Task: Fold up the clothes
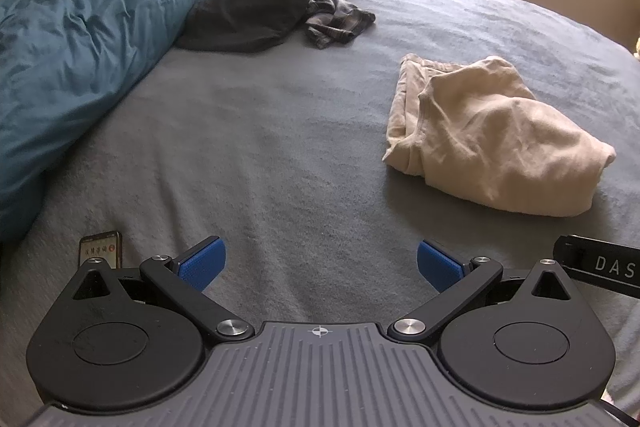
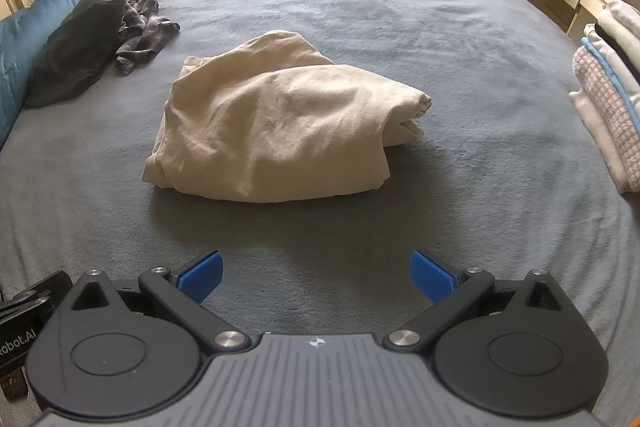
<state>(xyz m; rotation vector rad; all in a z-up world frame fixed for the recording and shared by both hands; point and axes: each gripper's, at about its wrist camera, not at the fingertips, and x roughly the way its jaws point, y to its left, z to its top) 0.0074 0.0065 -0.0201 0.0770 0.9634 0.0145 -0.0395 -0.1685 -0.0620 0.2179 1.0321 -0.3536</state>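
A beige garment [image 2: 276,119] lies crumpled in a loose, partly folded heap near the middle of the grey bed cover [image 2: 440,39], touched by neither gripper. In the right wrist view it sits straight ahead of the right gripper [image 2: 316,277], well apart from the blue pads [image 2: 202,277], whose jaws stand wide apart with nothing between them. In the left wrist view the same garment [image 1: 492,139] lies forward and off to the right of the left gripper [image 1: 320,265], which is also spread wide and empty above the bare cover [image 1: 248,131].

Toward the far left corner of the bed, a dark garment [image 1: 252,11] leans against a blue duvet [image 1: 72,39] bunched along the left edge, and a plaid garment [image 1: 336,15] lies rumpled just beside the dark one, touching it. At the right edge of the bed, in the right wrist view, a stack of folded clothes [image 2: 608,95] in white, light blue and a checked pattern rests on the cover. A phone [image 1: 101,247] with a lit screen lies at the near left edge of the bed, just beyond the left gripper's body. Part of the right gripper's black frame shows at the right edge of the left wrist view.
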